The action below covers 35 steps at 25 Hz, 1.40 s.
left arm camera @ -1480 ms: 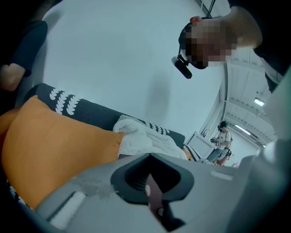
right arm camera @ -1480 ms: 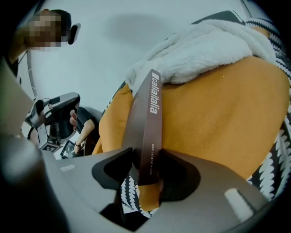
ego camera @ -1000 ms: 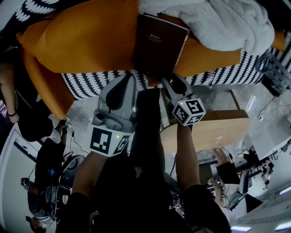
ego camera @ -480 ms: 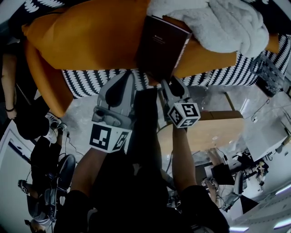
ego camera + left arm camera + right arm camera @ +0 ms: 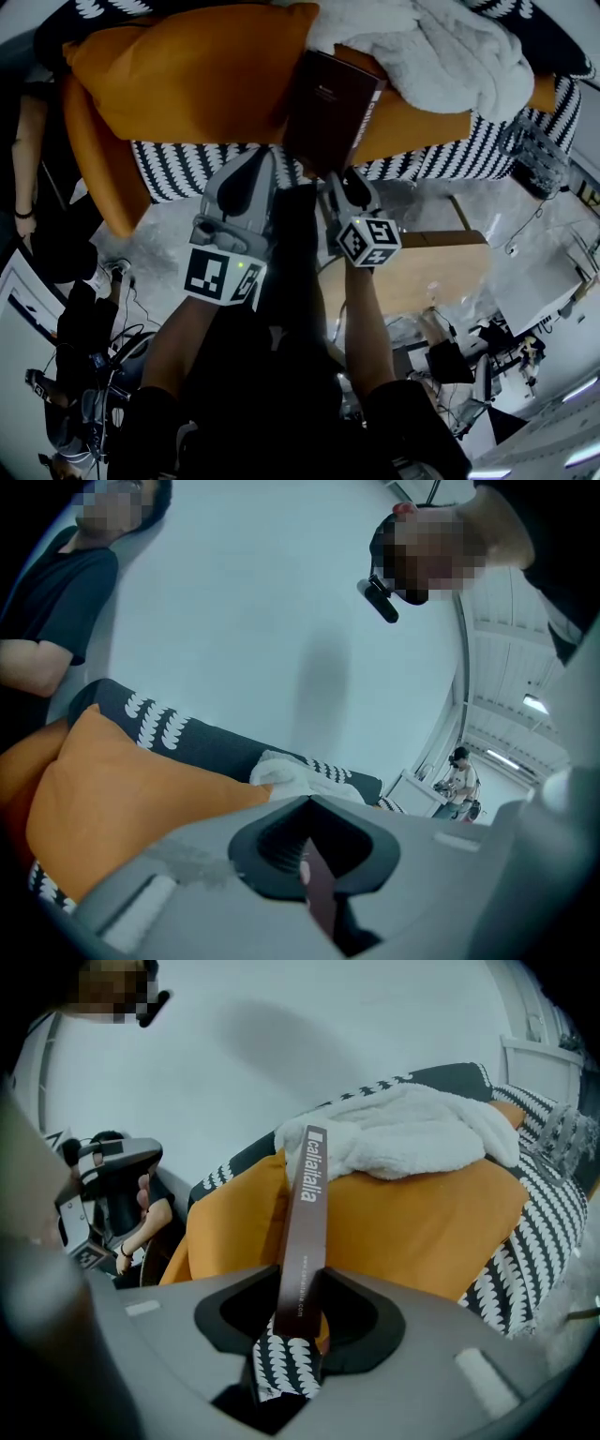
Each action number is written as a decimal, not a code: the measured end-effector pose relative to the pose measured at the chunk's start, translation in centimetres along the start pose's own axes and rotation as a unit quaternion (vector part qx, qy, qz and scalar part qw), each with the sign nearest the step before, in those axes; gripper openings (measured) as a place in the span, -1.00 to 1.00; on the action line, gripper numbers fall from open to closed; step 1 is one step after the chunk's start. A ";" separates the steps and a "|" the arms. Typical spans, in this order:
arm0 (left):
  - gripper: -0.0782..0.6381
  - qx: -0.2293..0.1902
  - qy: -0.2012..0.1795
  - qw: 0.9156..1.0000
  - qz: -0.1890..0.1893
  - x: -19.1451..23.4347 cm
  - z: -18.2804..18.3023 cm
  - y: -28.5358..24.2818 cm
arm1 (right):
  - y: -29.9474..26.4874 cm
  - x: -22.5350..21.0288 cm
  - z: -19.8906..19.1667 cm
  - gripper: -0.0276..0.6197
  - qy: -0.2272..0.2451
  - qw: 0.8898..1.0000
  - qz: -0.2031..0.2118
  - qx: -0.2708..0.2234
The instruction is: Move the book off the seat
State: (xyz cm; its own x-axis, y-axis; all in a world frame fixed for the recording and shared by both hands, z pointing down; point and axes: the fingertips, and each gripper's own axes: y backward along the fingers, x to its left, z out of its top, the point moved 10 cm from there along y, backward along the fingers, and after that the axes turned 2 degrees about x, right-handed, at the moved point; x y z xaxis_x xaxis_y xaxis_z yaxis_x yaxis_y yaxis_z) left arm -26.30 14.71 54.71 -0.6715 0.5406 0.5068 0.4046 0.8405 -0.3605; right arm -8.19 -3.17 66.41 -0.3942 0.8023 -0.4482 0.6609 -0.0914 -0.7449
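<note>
The black-and-white patterned sofa point(image 5: 178, 169) fills the top of your head view. A pale wooden desk point(image 5: 431, 272) sits just in front of it on your right. On the seat lie a big orange cushion point(image 5: 187, 75) and a white fluffy blanket point(image 5: 450, 47), which is heaped over the cushion's right end.

The dark brown book point(image 5: 330, 108) is the thing to move, and it is in your grip. It stands nearly upright in front of the orange cushion. Its lower end is at the sofa's front edge and its top leans toward the blanket. I cannot tell whether its top corner touches the blanket.

Your right gripper point(image 5: 339, 180) has just been closing its fingers. In the right gripper view they sit either side of the book's spine, holding it. Patterned seat fabric shows below the spine.

Your left gripper point(image 5: 267, 157) has its fingers drawn narrow on a thin dark-brown edge. I judge that to be the book's cover.

I judge the pickup to be done and the book lifted, though it hangs over the seat. What is left is to carry it clear of the sofa and set it down. The desk looks like a likely spot.
</note>
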 end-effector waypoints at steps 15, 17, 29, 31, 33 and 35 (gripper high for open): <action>-0.76 -0.018 -0.016 1.000 -0.012 -2.1 5.3 4.1 | 5.4 4.3 3.0 -0.45 -0.010 0.999 -0.018 -0.027; -0.76 -0.020 -0.019 0.999 -0.016 -2.6 5.9 4.5 | 6.0 4.7 3.3 -0.45 -0.012 0.999 -0.021 -0.032; -0.76 -0.024 -0.026 0.999 -0.033 -4.6 10.1 8.0 | 10.7 8.6 5.8 -0.45 -0.017 0.998 -0.042 -0.050; -0.76 -0.028 -0.029 0.999 -0.037 -5.0 11.0 8.7 | 11.6 9.4 6.5 -0.45 -0.016 0.997 -0.043 -0.056; -0.76 -0.034 -0.033 0.998 -0.041 -5.6 11.8 9.6 | 12.6 10.4 7.0 -0.45 -0.013 0.997 -0.043 -0.062; -0.76 -0.040 -0.039 0.997 -0.045 -6.1 12.6 10.4 | 13.4 11.2 7.4 -0.45 -0.007 0.997 -0.043 -0.067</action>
State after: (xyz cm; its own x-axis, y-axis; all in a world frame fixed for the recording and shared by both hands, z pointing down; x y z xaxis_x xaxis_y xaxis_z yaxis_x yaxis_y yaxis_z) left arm -25.84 19.69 38.05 -0.7523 0.4602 0.4715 0.3862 0.8878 -0.2502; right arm -8.44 0.20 47.74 -0.4609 0.7958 -0.3929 0.7037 0.0579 -0.7082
